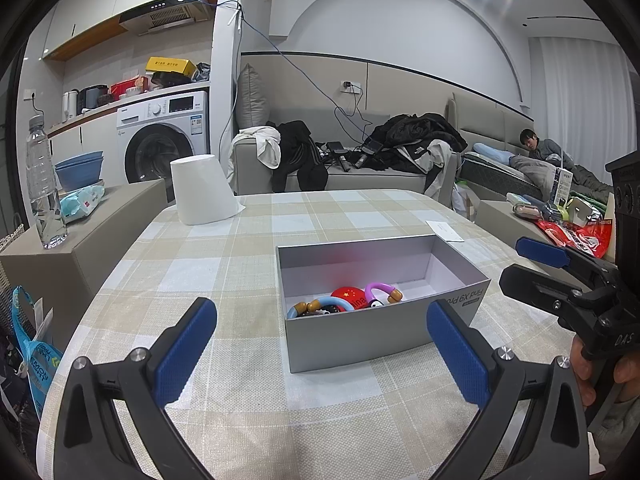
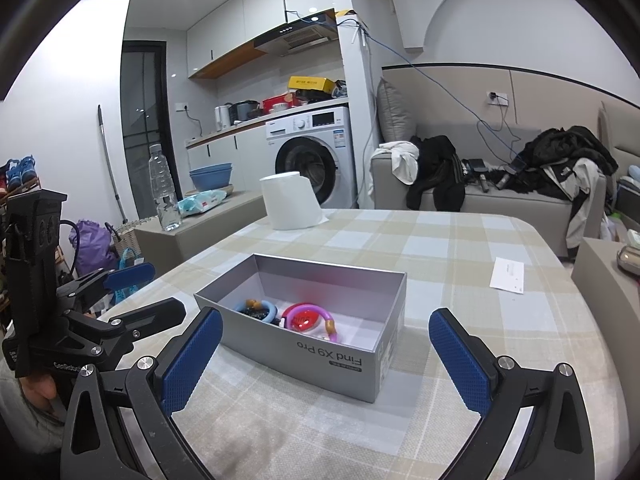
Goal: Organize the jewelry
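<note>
Left tongs (image 1: 320,354): blue-padded fingers spread wide and released, hovering low over the checked beige-and-white tablecloth on the desk (image 1: 224,264), just short of the box.
Right tongs (image 2: 326,354): likewise spread apart, gripping nothing, facing the box's printed side.
Grey rectangular cardboard box (image 1: 360,332): lidless, standing near the middle of the desk, between both tongs.
Jewelry: a light blue bangle with brown beads (image 1: 324,305), a purple bangle with tan ends (image 1: 380,290) and a round red piece (image 1: 352,296) lie together on the box floor at one end.
White paper roll (image 1: 202,190): upright at the desk's far edge, well apart from the box.
White card (image 2: 507,275): flat on the cloth.
</note>
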The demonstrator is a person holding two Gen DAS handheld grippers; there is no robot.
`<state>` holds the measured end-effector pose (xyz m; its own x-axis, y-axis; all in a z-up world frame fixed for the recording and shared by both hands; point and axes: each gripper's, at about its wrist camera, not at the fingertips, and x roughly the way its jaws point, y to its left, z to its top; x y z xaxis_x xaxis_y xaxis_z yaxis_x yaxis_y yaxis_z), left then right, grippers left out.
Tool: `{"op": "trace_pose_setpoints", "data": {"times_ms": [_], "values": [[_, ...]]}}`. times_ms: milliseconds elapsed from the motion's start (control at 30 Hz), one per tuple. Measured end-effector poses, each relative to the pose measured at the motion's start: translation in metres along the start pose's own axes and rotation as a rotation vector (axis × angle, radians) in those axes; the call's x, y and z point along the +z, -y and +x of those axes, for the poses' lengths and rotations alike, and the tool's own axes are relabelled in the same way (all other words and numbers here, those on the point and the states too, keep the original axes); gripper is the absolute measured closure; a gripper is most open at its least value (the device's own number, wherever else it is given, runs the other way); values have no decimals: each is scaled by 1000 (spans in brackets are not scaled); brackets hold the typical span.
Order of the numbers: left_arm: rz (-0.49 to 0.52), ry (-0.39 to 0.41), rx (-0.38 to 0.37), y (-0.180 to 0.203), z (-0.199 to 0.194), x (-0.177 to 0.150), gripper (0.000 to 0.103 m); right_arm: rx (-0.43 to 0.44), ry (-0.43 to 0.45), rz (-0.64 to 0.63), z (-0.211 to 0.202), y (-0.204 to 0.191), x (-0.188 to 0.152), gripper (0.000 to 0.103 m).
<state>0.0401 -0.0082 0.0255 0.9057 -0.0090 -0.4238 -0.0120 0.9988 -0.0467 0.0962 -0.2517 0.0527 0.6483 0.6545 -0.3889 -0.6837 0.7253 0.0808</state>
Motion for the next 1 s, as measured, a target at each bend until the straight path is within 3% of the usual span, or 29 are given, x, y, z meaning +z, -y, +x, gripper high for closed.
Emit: {"op": "trace_pose_setpoints", "data": {"times_ms": [1000], "values": [[1, 4, -1, 1, 0, 0, 1, -2, 1, -4, -1, -1, -1, 0]]}}
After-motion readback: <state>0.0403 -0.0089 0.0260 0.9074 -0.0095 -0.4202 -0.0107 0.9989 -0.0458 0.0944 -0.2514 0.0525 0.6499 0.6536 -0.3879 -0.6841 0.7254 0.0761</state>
